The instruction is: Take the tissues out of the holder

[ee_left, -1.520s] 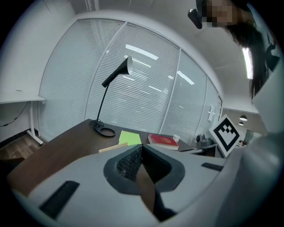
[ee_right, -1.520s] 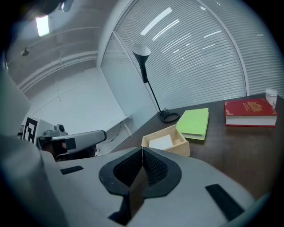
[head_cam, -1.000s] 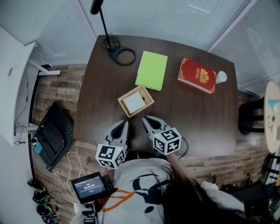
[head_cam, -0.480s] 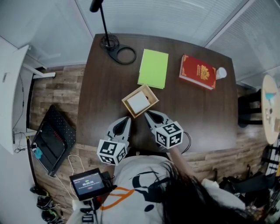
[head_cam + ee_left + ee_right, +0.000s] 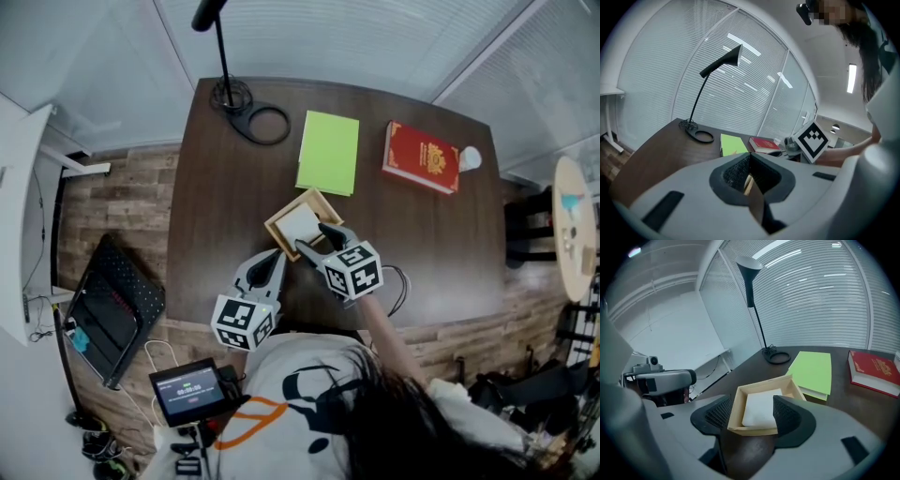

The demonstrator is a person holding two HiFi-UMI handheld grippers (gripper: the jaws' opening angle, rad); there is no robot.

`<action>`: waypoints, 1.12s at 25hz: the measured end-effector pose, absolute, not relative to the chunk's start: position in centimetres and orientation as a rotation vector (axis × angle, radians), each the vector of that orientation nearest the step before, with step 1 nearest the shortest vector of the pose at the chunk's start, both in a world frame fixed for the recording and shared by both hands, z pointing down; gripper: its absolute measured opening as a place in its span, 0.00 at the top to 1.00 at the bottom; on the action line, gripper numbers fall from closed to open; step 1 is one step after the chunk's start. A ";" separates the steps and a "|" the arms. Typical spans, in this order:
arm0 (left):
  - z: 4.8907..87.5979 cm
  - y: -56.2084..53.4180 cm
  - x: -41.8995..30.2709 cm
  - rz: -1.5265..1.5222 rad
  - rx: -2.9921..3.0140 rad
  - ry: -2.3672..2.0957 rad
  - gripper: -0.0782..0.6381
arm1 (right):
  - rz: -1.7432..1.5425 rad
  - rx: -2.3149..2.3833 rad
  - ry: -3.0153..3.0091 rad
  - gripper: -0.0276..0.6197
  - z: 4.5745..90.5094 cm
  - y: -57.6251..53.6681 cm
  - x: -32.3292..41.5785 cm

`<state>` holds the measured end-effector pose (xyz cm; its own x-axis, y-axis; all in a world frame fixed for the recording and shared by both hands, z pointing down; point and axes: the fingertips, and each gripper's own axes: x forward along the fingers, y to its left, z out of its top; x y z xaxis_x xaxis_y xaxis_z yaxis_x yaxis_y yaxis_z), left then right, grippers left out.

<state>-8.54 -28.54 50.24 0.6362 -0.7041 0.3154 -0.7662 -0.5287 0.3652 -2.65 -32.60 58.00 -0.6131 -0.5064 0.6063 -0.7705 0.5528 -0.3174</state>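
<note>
A shallow wooden holder [image 5: 316, 199] with a white stack of tissues [image 5: 300, 223] stands mid-table, in front of the person. In the right gripper view the holder [image 5: 732, 414] and the tissues [image 5: 761, 408] fill the centre. My right gripper [image 5: 315, 240] is open and its jaws have just been opening. The holder's near end lies between the jaws [image 5: 751, 417], one pad outside its left wall and one over its right side; whether they touch I cannot tell. My left gripper [image 5: 273, 261] hangs left of the holder with its tips together and nothing in them [image 5: 748, 161].
Behind the holder lie a green notebook [image 5: 328, 152] and a red book [image 5: 421, 159], with a small white object [image 5: 471, 159] beside the book. A black lamp base [image 5: 253, 117] stands at the far left corner. The table's near edge runs just under both grippers.
Both grippers have moved forward toward the holder. The right one went from shut to open and now straddles the holder's near end. The left one stays shut.
</note>
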 end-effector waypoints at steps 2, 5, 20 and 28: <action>50.3 -28.8 -8.6 0.173 2.385 -1.147 0.89 | 0.781 1.021 -2.319 0.53 58.5 -32.9 -3.0; 50.3 -29.2 -8.8 0.168 2.382 -1.141 0.89 | 0.795 1.012 -2.287 0.45 59.1 -33.5 -3.4; 50.7 -29.5 -10.4 0.146 2.347 -1.154 0.89 | 0.737 0.891 -2.018 0.33 62.5 -36.3 -4.6; 50.6 -29.2 -11.1 0.142 2.338 -1.175 0.89 | 0.664 0.870 -1.918 0.32 64.3 -36.5 -4.9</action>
